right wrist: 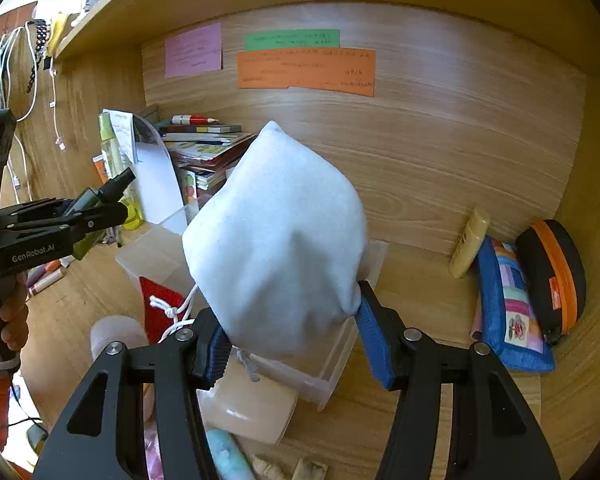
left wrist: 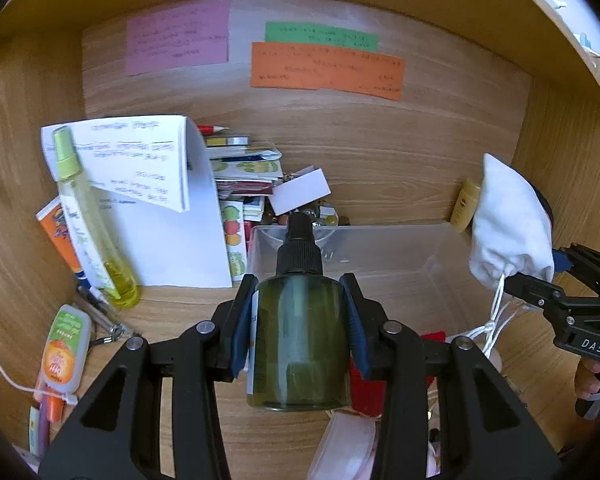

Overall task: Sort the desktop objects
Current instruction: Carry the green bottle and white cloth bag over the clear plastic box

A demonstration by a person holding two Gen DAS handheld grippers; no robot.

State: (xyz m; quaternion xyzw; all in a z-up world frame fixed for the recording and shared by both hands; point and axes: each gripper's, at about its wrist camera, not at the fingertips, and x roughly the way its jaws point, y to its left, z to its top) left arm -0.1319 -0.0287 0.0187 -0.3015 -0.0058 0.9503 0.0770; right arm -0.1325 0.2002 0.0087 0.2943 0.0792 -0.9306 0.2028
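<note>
My left gripper [left wrist: 299,320] is shut on a dark green spray bottle [left wrist: 300,332] with a black pump top, held above the near edge of a clear plastic bin [left wrist: 400,248]. It also shows in the right wrist view [right wrist: 96,200]. My right gripper [right wrist: 290,340] is shut on a white drawstring pouch [right wrist: 280,240], held over the same bin [right wrist: 148,256]. The pouch also shows at the right of the left wrist view [left wrist: 508,232], with its cord hanging down.
A yellow-green spray bottle [left wrist: 88,220], folded papers [left wrist: 160,200] and a stack of booklets [left wrist: 248,168] crowd the back left. A hand gel [left wrist: 64,348] and pens lie left. A cream tube [right wrist: 470,248], blue pouch [right wrist: 508,304] and black-orange case [right wrist: 552,276] sit right. A red cloth [right wrist: 158,304] lies by the bin.
</note>
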